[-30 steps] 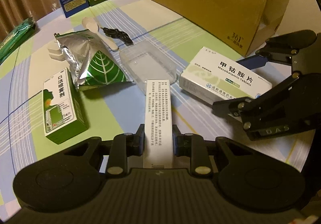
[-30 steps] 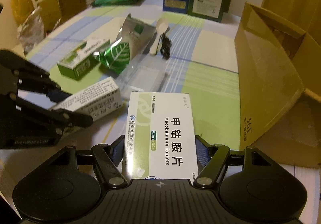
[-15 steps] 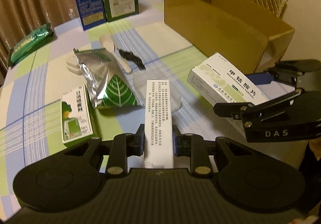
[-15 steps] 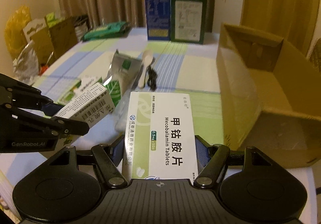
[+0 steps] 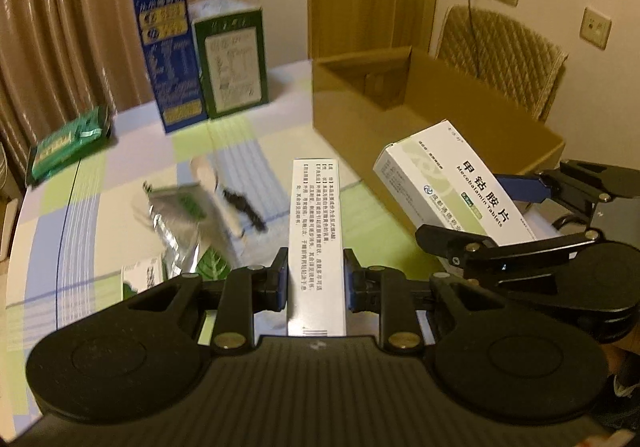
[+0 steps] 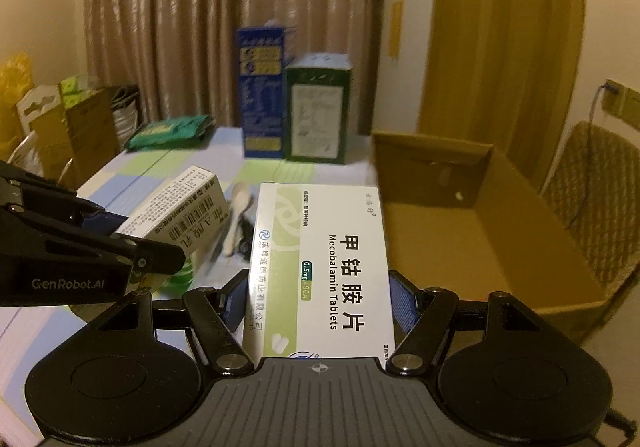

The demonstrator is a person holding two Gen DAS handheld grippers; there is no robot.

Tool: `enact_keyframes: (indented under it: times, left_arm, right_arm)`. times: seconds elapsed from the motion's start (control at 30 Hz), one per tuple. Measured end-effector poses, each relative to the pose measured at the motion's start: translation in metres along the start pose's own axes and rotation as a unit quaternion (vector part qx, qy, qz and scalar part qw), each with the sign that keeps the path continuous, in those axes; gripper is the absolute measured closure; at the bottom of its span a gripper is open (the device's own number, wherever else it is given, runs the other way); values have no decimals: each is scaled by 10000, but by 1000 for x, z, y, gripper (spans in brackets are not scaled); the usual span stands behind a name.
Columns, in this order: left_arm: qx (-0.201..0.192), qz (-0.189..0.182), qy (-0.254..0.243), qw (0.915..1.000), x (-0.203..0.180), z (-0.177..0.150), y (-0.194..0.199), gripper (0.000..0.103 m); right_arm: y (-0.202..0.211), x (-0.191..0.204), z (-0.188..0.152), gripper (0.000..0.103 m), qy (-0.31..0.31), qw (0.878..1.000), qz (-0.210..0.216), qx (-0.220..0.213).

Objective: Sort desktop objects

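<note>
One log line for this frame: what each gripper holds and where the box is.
left gripper: shut on narrow white text-printed carton | right gripper: shut on white-green Mecobalamin tablet box | open brown cardboard box: on table, right of both

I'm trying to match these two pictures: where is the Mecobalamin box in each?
Left wrist view: Mecobalamin box at right, tilted, in the other gripper.
Right wrist view: the box at bottom centre, clamped in the gripper.
Shared landmark: the open cardboard carton, just beyond the box in both.
</note>
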State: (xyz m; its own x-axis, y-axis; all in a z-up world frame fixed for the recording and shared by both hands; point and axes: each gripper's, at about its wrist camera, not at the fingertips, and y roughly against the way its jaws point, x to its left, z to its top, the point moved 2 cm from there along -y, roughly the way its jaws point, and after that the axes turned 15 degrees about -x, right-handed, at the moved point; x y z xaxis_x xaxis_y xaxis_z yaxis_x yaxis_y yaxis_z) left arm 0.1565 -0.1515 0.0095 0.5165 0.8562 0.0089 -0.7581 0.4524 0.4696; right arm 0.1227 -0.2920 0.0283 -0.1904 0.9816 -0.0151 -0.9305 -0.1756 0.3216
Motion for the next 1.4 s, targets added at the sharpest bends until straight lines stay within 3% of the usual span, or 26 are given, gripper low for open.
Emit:
enact_keyframes:
  times: [0.4, 0.77, 1.03, 1.3, 1.4]
  left_arm:
    - [-527, -225, 189, 9982, -43, 47, -18, 82]
    - [-524, -614, 229, 9965, -103, 64, -56, 82]
    - [-364, -731, 326, 9961, -118, 65, -85, 82]
    - [-464, -805, 425, 9948, -122, 74, -109, 82]
    - [-495, -853, 457, 9941, -120, 75, -114, 70]
  right_arm:
    - [15, -59, 32, 35, 51, 9983, -554, -199]
    - [13, -129, 27, 35, -192, 9946, -1022, -52]
    - [2, -159, 27, 35, -173, 9931, -1162, 66]
    - [-19, -170, 23, 35, -172, 9919, -1239, 206]
    - [-24, -170, 21, 35, -210, 9919, -1229, 252]
